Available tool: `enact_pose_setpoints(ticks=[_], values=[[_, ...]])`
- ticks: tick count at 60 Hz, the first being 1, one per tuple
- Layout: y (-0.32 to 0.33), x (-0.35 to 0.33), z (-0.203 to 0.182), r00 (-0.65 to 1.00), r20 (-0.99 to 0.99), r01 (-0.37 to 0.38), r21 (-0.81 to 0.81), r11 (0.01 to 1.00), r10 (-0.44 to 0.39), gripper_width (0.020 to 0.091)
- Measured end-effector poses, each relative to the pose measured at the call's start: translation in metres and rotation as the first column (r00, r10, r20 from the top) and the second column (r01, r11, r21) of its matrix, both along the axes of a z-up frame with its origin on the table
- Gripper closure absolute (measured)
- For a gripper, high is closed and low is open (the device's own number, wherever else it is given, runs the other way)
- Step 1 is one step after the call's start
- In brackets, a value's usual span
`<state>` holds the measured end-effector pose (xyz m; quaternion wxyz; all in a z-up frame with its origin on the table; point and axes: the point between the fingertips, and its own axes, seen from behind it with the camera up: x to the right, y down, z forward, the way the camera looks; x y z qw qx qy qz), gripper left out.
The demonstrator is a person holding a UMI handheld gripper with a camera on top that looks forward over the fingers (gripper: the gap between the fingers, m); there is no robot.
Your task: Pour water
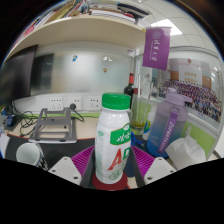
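Claw [112, 168] pinched a capped bottle [114, 140] between its purple pads.
The smooth white plastic cylinder with its green screw cap [116, 101] stood upright at 12 o'clock; the slick wall might have slipped on tilting, and a translucent cup [185, 152] waited at 2 o'clock on the counter [25, 132].

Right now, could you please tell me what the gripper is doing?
Gripper: closed on the bottle, with a finger pressing each side.

Wooden desk [22, 133]: bore metal rack [54, 124], purple bottle [165, 122], clear plastic cup [29, 154], white power strips [75, 103].
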<state>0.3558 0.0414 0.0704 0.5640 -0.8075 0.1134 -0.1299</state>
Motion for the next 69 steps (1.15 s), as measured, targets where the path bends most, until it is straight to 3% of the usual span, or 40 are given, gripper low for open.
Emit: enact_pose_setpoints(ticks=[18, 24, 42, 48, 69], values=[[-0.073, -0.054, -0.033, 0.986, -0.128, -0.135, -0.214, 0.968, 0.109, 0.0420], [-0.097, -0.066, -0.008, 0.983, -0.141, -0.148, -0.227, 0.963, 0.118, 0.0419], [-0.139, -0.102, 0.079, 0.946, -0.146, -0.322, -0.306, 0.896, 0.290, 0.0418], [-0.142, -0.109, 0.100, 0.937, -0.158, -0.347, -0.287, 0.893, 0.313, 0.0417], [-0.156, -0.126, 0.115, 0.926, -0.211, -0.365, -0.273, 0.890, 0.314, 0.0421]])
